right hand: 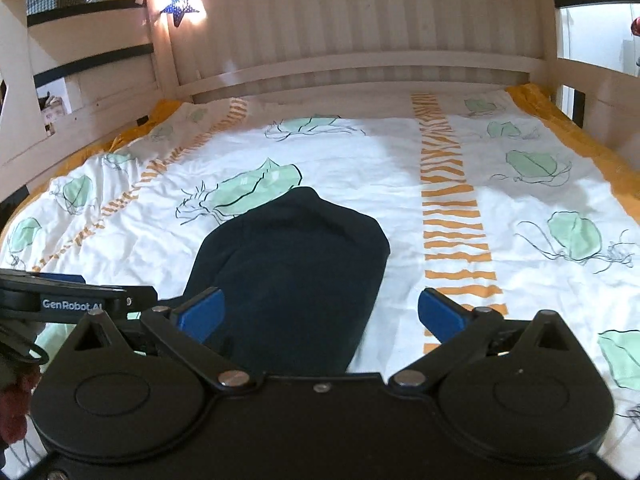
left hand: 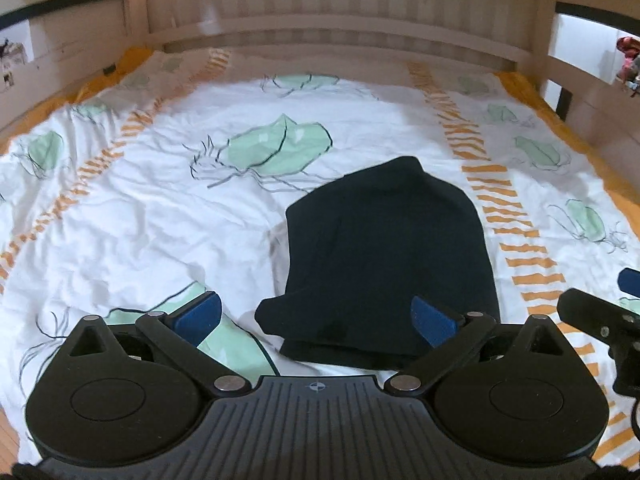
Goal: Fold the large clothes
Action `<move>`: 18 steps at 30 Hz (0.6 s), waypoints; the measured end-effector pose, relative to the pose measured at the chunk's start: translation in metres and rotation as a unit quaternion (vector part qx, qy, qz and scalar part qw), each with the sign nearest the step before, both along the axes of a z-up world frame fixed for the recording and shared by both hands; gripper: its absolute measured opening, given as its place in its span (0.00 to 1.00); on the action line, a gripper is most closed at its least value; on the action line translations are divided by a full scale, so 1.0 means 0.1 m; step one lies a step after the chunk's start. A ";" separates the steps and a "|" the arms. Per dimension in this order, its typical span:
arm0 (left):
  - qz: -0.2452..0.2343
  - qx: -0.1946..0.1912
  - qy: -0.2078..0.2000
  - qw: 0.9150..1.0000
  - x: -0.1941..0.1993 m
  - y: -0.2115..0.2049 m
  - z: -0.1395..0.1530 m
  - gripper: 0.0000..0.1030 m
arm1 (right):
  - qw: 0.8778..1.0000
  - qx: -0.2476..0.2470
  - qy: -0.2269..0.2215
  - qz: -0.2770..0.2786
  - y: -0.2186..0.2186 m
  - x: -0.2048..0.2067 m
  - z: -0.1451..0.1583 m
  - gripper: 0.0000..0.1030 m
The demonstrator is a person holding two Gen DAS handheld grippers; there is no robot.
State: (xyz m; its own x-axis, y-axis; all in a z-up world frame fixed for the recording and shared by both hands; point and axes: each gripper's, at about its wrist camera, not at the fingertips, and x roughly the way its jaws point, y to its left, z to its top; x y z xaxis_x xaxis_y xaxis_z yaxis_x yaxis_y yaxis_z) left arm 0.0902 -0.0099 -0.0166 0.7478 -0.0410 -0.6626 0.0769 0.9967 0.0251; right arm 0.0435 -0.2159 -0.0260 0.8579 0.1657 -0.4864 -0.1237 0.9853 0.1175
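**Both grippers spread wide above a folded dark garment on the bed**

The left gripper (left hand: 316, 314) has its blue fingers (left hand: 198, 316) splayed wide with nothing between the pads. Just ahead of it and slightly to its right, a navy-black garment (left hand: 384, 248) lies folded into a compact bundle on the quilt (left hand: 140, 208), a white cover printed with pale green leaves and orange striped bands. The garment's near edge passes under the line between the fingertips, but neither pad touches it.

The right gripper (right hand: 320, 314) is likewise wide apart and empty. From its camera the garment (right hand: 292, 264) lies ahead and to its left, running back beneath its left finger (right hand: 200, 312). The quilt (right hand: 540, 280) spreads ahead and to its right. Beyond both grippers, past the garment, a pale slatted headboard (right hand: 360, 40) closes the bed, with a lit star ornament (right hand: 182, 6) far ahead to the left.
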 end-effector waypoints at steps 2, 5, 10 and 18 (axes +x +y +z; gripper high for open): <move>-0.004 0.008 -0.003 1.000 -0.05 -0.03 0.01 1.00 | 1.000 -0.010 0.001 -0.002 0.02 -0.06 0.03 0.99; -0.005 0.015 -0.004 1.000 -0.11 -0.08 0.02 1.00 | 0.999 -0.027 -0.001 -0.023 0.05 -0.17 0.05 0.99; -0.012 0.009 0.006 1.000 -0.19 -0.12 0.01 1.00 | 0.997 -0.062 -0.002 -0.049 0.13 -0.26 0.04 0.99; 0.001 0.007 0.020 1.000 -0.28 -0.08 -0.06 1.00 | 0.998 -0.031 0.024 -0.048 0.10 -0.32 -0.07 0.99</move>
State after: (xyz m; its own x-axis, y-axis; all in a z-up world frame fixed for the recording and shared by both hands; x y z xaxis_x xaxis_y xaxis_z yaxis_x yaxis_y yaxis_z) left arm 0.0624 -0.0180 -0.0225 0.7203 -0.0292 -0.6931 0.0757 0.9965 0.0368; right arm 0.0120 -0.2063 -0.0334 0.8443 0.0524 -0.5334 -0.0241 0.9979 0.0599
